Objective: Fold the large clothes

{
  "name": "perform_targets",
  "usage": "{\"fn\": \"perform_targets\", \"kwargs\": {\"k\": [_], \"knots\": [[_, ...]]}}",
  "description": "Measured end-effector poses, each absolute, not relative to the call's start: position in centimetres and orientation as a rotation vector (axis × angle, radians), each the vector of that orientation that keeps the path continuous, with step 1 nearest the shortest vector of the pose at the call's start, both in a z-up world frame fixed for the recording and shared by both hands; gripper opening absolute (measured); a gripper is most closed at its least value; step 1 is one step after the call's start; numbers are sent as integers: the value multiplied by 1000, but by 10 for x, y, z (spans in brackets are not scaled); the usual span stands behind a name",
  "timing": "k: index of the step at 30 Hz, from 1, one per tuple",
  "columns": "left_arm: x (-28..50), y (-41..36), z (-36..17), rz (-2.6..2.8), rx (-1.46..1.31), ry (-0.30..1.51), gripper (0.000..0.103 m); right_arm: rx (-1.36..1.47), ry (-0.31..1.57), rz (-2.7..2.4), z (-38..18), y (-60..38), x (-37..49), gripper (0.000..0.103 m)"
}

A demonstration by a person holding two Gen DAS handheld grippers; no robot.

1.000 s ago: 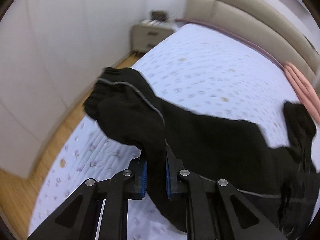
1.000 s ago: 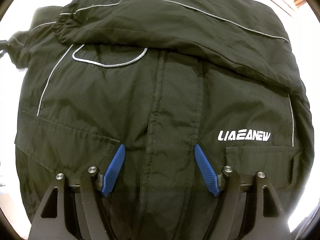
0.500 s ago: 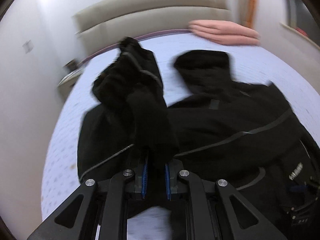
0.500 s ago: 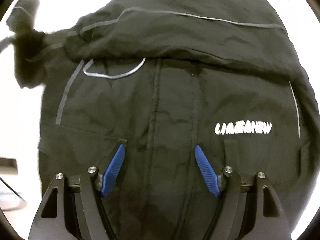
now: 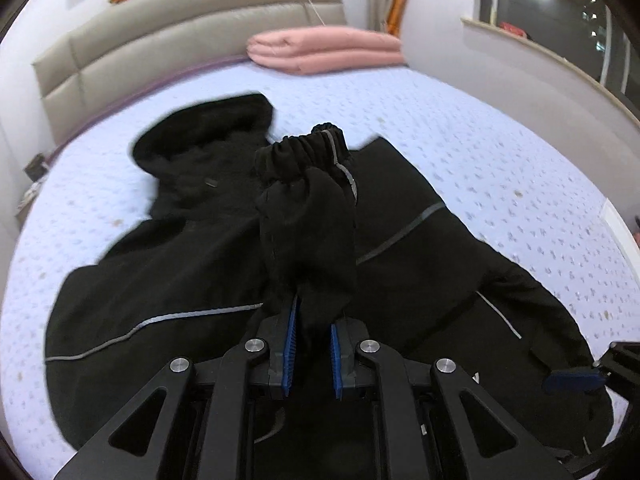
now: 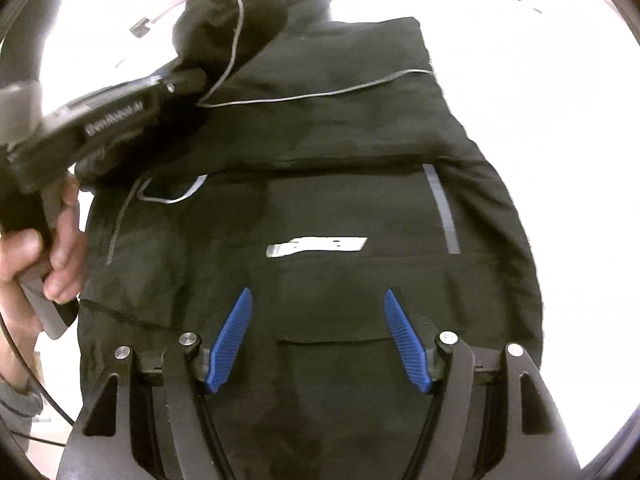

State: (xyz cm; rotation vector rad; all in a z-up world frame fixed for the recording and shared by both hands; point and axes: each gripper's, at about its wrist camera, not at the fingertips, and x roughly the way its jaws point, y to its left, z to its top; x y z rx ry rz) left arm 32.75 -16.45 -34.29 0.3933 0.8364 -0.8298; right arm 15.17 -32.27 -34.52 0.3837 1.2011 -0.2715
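Note:
A black hooded jacket with grey piping lies spread on the bed, hood towards the headboard. My left gripper is shut on the jacket's sleeve, holding it over the jacket's chest with the elastic cuff pointing away. In the right wrist view the jacket fills the frame. My right gripper is open and empty just above the jacket's lower front. The left gripper shows there at upper left, held by a hand and gripping the sleeve. A blue pad of the right gripper shows in the left wrist view.
The bed has a pale lilac patterned cover. A folded pink blanket lies by the beige padded headboard. A window ledge runs along the right wall.
My left gripper has swung the sleeve from the bed's left side across and over the jacket's chest. My right gripper has stayed open over the lower front, the view shifting slightly.

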Motion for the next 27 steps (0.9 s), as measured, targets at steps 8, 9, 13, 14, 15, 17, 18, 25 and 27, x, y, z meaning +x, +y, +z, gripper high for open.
{"fn": "perform_targets", "kwargs": {"k": [8,9,13,14,15,17,18,25,27], "knots": [[313,-184,-388,-814,373,1015,30,440,1236,-302,-366,-348,144,72],[310,-178,-384,-820,347,1041,34,439,1226,-302,-364,-351,144,72],[299,-154,-363,-945,144,1123,43,430,1173,-307,-348,-363,149,72],[298,-152,-360,-947,127,1129,44,429,1159,-308,-344,-366,152,72],[296,-146,-356,-934,115,1127,44,432,1145,-307,-339,-369,156,72],[293,-133,-352,-883,114,1118,44,456,1107,-287,-331,-377,170,72],[293,-127,-352,-856,120,1115,44,463,1100,-277,-330,-380,177,72],[291,-67,-369,-694,96,1188,44,597,1066,-154,-352,-397,259,72],[293,-56,-373,-659,88,1198,44,664,1096,-132,-368,-400,271,71]]}}
